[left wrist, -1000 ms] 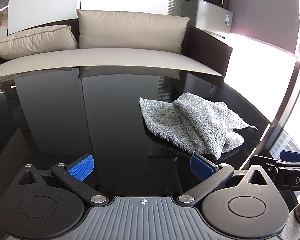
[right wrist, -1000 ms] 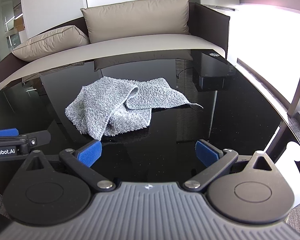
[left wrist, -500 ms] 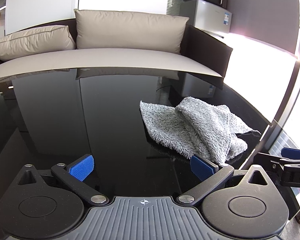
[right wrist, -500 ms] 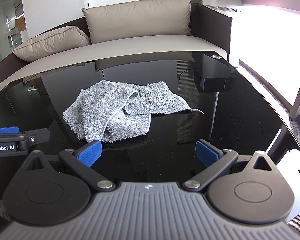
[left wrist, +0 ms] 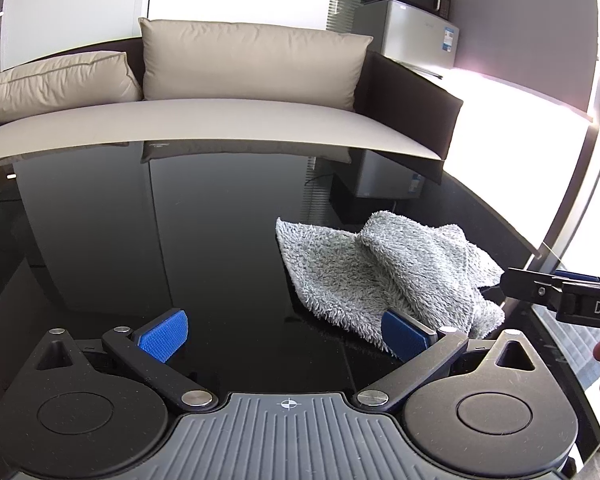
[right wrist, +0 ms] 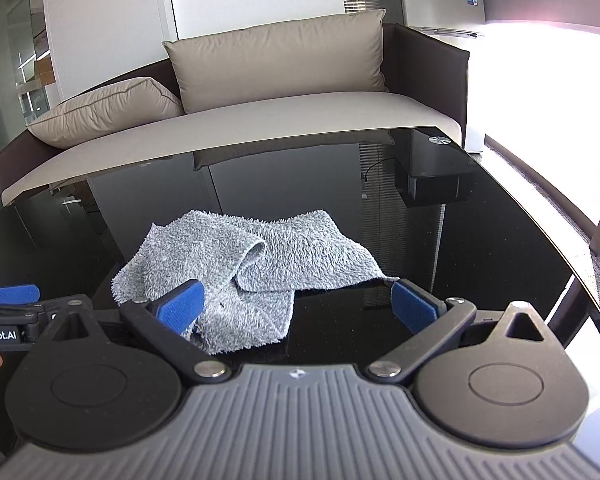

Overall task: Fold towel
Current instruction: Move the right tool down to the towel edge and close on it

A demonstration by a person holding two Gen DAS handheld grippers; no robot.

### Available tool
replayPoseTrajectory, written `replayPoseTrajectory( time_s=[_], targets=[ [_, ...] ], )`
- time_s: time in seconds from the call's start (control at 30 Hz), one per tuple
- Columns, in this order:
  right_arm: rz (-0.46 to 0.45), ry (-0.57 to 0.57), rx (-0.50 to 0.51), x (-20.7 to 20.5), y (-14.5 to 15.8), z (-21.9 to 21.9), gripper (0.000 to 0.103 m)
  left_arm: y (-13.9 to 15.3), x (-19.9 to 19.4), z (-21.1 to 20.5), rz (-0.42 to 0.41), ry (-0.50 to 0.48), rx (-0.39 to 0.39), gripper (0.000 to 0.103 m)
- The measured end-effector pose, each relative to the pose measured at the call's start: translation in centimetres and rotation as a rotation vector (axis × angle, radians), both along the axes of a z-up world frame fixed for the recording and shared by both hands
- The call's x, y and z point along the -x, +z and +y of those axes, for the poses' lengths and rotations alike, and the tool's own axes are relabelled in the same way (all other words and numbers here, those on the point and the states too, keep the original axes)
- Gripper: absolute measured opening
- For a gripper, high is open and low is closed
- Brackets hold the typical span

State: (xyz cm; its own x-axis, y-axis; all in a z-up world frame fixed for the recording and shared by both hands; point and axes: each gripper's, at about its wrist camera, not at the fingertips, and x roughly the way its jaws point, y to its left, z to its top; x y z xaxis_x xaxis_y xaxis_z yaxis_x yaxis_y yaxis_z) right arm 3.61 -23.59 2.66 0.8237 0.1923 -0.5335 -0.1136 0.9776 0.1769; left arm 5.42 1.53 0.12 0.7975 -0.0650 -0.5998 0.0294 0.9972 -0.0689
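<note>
Two grippers hang low over the black glass table (left wrist: 100,240), and we hold both with the jaws spread wide and nothing between the blue pads: our left gripper (left wrist: 284,338) sits with its right-hand pad just at the near hem of the grey towel (left wrist: 384,276), and our right gripper (right wrist: 296,306) has its left-hand pad in front of the towel's near fold, though we cannot tell whether either pad touches the pile. Seen from the left wrist, the towel lies at about two o'clock, close to the table's right edge; from the right wrist it lies at about eleven o'clock, nearly dead ahead. We judge the main risk to be a bad pinch: the cloth is rumpled and doubled over itself, so a closing pad may catch two layers instead of one corner, and the fold would then come out lopsided. Glossy glass gives little grip, so a dragged hem could slide the whole heap toward that near edge and off it. Our two tools are also near each other, and could knock together. From the right wrist, the towel's long axis runs roughly from nine to three o'clock, with one thin corner pointing toward three o'clock and a raised ridge crossing the middle
</note>
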Motion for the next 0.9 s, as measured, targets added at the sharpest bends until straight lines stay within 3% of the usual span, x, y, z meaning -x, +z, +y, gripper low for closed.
replayPoseTrajectory(
  time_s=[0.2,0.33,0.57,0.9],
  targets=[
    [0.005,0.003,-0.011,-2.4,-0.2,0.1,0.095,-0.3,-1.7,-0.1,0.007,-0.005,-0.002,0.102],
    [0.022,0.008,-0.027,-3.9,-0.6,0.3,0.082,-0.4,-3.0,0.0,0.005,-0.002,-0.001,0.102],
    [0.033,0.062,-0.064,-5.7,-0.5,0.8,0.08,-0.6,-4.6,0.2,0.01,-0.005,0.008,0.102],
    [0.076,0.157,-0.038,-7.2,-1.3,2.2,0.033,-1.0,-5.7,0.5,0.025,-0.004,0.013,0.102]
  ],
)
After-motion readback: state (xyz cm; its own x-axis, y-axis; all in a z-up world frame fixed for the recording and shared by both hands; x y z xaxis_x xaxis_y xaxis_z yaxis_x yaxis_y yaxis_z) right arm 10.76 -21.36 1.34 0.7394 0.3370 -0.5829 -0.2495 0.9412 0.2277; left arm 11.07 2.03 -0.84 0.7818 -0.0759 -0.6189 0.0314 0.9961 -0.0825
